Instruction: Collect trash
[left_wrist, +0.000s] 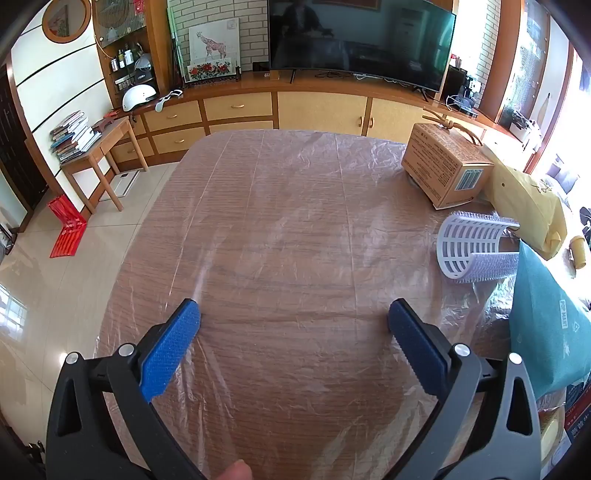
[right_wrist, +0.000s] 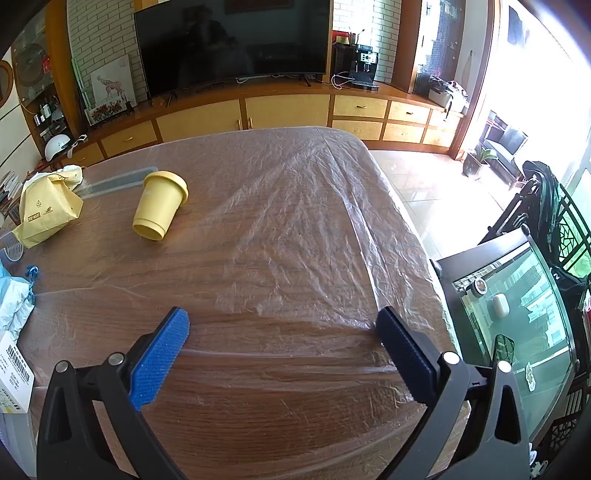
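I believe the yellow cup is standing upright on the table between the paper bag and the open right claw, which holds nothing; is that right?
Not quite: the yellow cup is lying tipped on its side, not upright, as the right wrist view shows. The rest holds: it sits on the table beyond the open, empty right claw, with the paper bag to its left.

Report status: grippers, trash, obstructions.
Left gripper open, empty. Right gripper open, empty. Yellow cup on its side beside yellow paper bag, both untouched. Cardboard box and white basket on table; nothing blocking.
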